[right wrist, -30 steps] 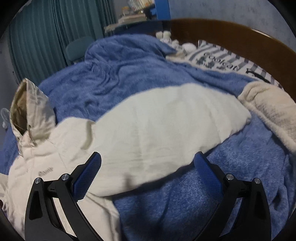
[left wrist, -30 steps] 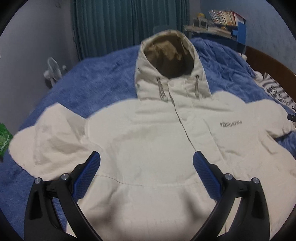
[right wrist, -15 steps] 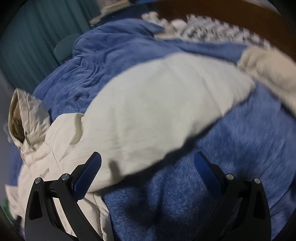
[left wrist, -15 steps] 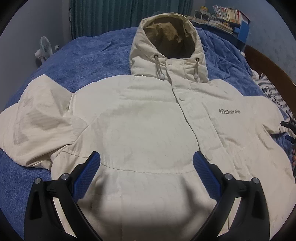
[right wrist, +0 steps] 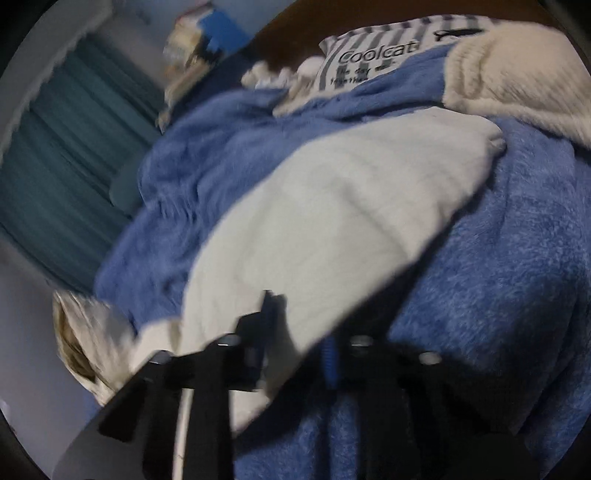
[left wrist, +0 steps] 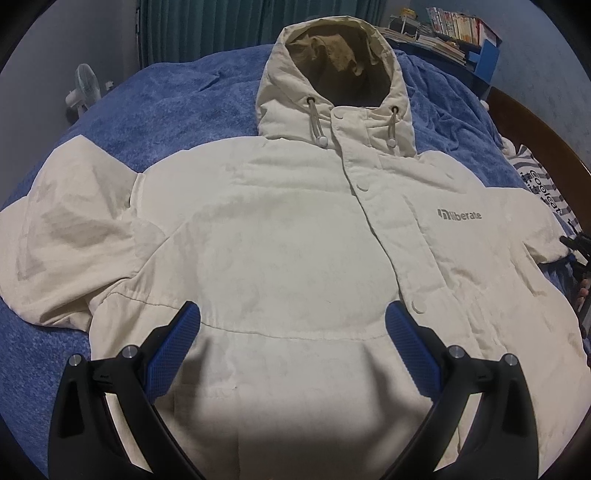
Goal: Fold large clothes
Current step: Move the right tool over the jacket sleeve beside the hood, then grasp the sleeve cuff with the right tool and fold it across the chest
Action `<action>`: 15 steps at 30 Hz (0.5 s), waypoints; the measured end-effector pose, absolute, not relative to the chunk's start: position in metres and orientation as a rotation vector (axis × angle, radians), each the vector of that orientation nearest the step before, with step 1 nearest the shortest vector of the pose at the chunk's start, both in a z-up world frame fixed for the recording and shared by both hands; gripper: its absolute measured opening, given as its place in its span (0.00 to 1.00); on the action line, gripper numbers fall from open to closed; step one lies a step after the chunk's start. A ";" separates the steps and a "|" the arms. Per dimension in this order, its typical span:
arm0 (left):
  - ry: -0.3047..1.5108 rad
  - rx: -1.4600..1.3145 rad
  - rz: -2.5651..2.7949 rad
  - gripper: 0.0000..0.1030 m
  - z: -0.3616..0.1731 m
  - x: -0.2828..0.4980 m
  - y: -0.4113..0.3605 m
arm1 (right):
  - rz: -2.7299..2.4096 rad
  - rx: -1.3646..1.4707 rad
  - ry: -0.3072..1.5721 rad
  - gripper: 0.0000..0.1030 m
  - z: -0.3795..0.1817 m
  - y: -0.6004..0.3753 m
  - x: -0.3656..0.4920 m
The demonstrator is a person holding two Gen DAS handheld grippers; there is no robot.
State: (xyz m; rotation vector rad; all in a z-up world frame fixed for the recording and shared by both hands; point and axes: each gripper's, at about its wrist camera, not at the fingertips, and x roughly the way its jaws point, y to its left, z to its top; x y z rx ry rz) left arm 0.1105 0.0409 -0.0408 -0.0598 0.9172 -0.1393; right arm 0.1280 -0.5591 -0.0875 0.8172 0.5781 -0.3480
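— Blue blanket point(left wrist: 177, 110) covered the bed, with teal curtains point(left wrist: 207, 26) behind. Where was the jacket point(left wrist: 295, 229)?

— Spread face up on the blanket, hood point(left wrist: 332, 62) toward the curtains, sleeves out to both sides.

— And the left gripper point(left wrist: 293, 332)?

— Jaws wide apart over the hem, nothing between them.

— The right gripper point(right wrist: 299, 332)?

— Closing on the near edge of the sleeve point(right wrist: 332, 221), cloth between the fingers; too blurred to tell whether they were pressing it.

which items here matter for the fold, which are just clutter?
Job:
- cream hooded jacket, spread flat
- its sleeve, right gripper jaws closing, sleeve edge between them
- left gripper, open over the hem

Clutter:
- blue blanket
- striped pillow
- fan
- books
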 end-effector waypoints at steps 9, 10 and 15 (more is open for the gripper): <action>0.906 -0.006 -0.150 0.93 -0.041 0.108 0.031 | -0.229 0.574 0.464 0.10 -0.007 -0.493 0.135; 0.904 -0.006 -0.151 0.93 -0.041 0.108 0.031 | -0.191 0.544 0.457 0.10 0.004 -0.476 0.137; 0.895 -0.007 -0.143 0.93 -0.039 0.107 0.032 | -0.025 0.438 0.457 0.09 0.032 -0.410 0.135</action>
